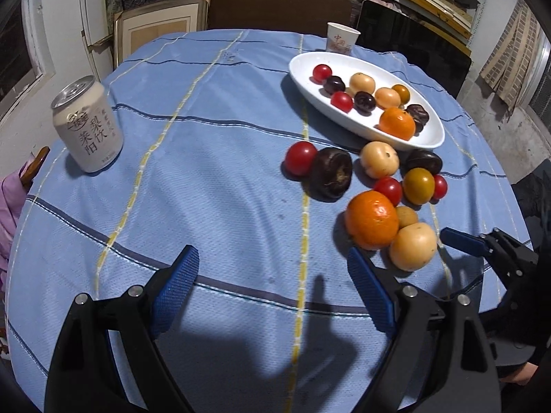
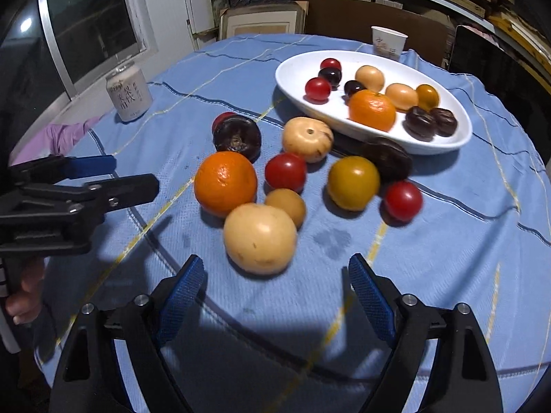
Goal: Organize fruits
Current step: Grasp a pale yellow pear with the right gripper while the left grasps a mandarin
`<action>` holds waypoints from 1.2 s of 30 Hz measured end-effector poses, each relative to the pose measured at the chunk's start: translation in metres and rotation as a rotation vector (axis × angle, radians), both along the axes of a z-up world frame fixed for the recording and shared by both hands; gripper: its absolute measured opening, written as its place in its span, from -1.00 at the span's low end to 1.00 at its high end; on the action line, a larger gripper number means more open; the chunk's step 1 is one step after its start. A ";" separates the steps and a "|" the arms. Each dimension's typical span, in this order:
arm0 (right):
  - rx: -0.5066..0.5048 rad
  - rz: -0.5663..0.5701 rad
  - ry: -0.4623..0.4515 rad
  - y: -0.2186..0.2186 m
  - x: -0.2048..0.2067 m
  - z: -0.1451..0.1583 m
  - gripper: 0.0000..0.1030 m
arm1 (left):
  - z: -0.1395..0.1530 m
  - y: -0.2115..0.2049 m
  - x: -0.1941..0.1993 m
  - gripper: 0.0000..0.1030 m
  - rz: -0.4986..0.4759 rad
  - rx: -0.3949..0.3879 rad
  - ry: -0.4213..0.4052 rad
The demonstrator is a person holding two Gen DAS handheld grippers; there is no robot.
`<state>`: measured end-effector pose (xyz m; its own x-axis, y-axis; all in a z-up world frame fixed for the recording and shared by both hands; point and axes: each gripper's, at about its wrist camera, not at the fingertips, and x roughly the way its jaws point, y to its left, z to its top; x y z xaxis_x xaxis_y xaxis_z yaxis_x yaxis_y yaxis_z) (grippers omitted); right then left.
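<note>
Several loose fruits lie on the blue cloth in front of a white oval dish (image 1: 303, 79) (image 2: 289, 79) that holds more fruit. Nearest me are a pale yellow fruit (image 2: 260, 239) (image 1: 413, 246) and an orange (image 2: 225, 184) (image 1: 372, 220), with red tomatoes (image 2: 286, 172), a dark fruit (image 2: 237, 137) (image 1: 332, 173) and a greenish-yellow tomato (image 2: 353, 182) behind. My right gripper (image 2: 275, 273) stands open just short of the pale yellow fruit, nothing between its blue pads. My left gripper (image 1: 273, 265) is open over bare cloth, left of the orange.
A drink can (image 1: 87, 125) (image 2: 129, 93) stands at the left of the table. A paper cup (image 1: 341, 38) (image 2: 389, 43) sits behind the dish. A purple cloth (image 2: 58, 136) lies at the left table edge. Frames and shelves stand beyond the table.
</note>
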<state>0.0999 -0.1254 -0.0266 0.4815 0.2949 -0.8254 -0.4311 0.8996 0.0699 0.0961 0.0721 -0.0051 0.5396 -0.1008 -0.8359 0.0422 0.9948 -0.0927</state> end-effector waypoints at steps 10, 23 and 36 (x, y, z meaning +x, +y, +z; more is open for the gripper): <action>0.086 -0.029 0.032 -0.009 0.011 -0.001 -0.17 | -0.002 -0.010 0.007 0.66 -0.024 -0.010 0.012; 0.253 -0.115 0.042 -0.090 -0.002 -0.006 -0.16 | -0.020 -0.063 0.029 0.48 -0.114 0.009 0.035; 0.247 -0.102 0.030 -0.090 -0.002 -0.007 -0.16 | -0.022 -0.077 0.050 -0.13 -0.152 -0.047 0.033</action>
<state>0.0983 -0.2159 -0.0334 0.4959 0.4404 -0.7484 -0.3333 0.8924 0.3043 0.1463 -0.0050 -0.0272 0.4874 -0.2185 -0.8454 0.1883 0.9717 -0.1426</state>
